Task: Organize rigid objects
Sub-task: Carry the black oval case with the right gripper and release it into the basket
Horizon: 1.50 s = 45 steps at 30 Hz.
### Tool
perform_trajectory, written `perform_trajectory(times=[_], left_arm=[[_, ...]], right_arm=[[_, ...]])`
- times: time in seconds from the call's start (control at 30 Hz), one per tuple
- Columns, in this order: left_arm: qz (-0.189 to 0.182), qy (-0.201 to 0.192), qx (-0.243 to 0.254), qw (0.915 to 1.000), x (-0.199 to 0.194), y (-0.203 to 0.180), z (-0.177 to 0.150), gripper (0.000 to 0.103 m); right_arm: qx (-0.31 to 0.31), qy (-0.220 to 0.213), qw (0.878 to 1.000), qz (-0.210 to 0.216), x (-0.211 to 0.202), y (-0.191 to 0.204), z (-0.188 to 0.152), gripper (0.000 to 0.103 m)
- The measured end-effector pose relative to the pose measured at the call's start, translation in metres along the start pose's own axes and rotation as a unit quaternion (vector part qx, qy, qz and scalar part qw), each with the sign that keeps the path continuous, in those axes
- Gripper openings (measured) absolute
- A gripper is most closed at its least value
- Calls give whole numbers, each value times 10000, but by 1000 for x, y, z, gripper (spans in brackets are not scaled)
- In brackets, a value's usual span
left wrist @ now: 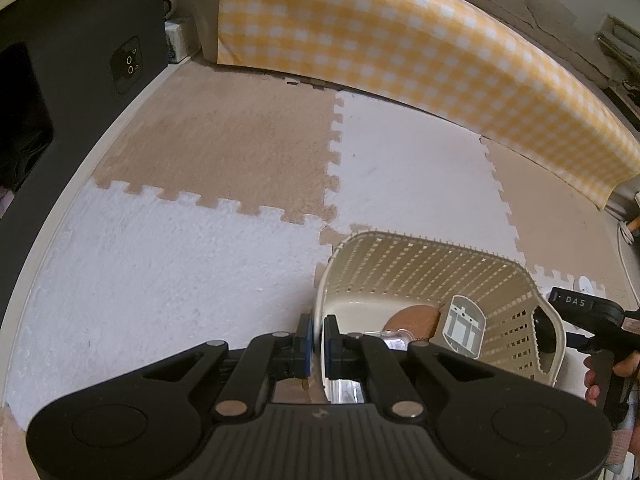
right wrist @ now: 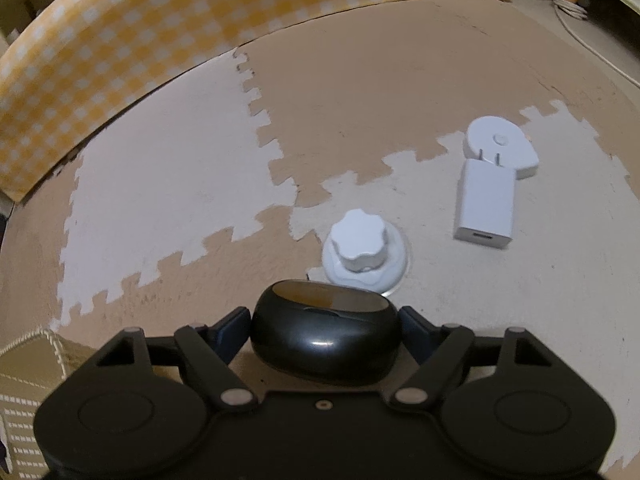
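A cream slotted basket (left wrist: 420, 264) stands on the foam mat. My left gripper (left wrist: 318, 330) is shut on its near-left rim, one pad outside the wall and one inside. In the basket lie a brown rounded object (left wrist: 412, 318), a grey-and-white flat piece (left wrist: 464, 328) and a clear plastic item (left wrist: 394, 338). My right gripper (right wrist: 325, 320) is shut on a glossy black mouse (right wrist: 325, 340), with a pad against each side of it. On the mat beyond are a white knobbed cap (right wrist: 362, 248), a white charger block (right wrist: 486, 204) and a white rounded plug device (right wrist: 500, 146).
A yellow checked cloth (left wrist: 400, 52) hangs along the far edge of the beige and white puzzle mat (left wrist: 224, 148). A black cabinet (left wrist: 80, 60) stands at the left. A hand (left wrist: 600, 376) holds the other gripper right of the basket. A white cable (right wrist: 568, 8) lies far right.
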<state>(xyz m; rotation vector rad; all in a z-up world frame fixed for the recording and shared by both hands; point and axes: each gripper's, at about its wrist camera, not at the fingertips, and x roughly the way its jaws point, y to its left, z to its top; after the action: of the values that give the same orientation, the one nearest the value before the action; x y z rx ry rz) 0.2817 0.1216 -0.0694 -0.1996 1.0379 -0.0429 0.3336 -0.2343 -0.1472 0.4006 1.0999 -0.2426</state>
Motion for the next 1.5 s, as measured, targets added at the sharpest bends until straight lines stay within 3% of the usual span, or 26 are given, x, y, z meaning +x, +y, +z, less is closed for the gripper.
perform_trajectory(times=[0.17,0.33,0.47,0.6,0.83,1.1,1.5], left_arm=[[-3,1,1,10000,0,0,0,5],[-24,18,-33,10000,2,1,-1,5],[-32,53,-35,10000,4,1,-1,5],[-30,80,-34,10000,5,0,0,5],[-32,92,-29,9999,5,0,0,5],[-76,102,-23,9999,7,3,0,5],[-70,95,141,9998,6,1,1,4]], right_arm=[[169,-121,9997,107,-13,-7,6,81],[-67,-640,9975,289,-49,3,16,81],[-349,-1047,9915,694,-89,18,22,81],[-631,-1183,9843,1146,-117,36,17,81],[-1098,-826,9752,1735,-125,77,-2,81],[-1727,-305,9694,1718,-101,122,-30,81],[-2000,419,9655,1612,-60,171,-45,81]])
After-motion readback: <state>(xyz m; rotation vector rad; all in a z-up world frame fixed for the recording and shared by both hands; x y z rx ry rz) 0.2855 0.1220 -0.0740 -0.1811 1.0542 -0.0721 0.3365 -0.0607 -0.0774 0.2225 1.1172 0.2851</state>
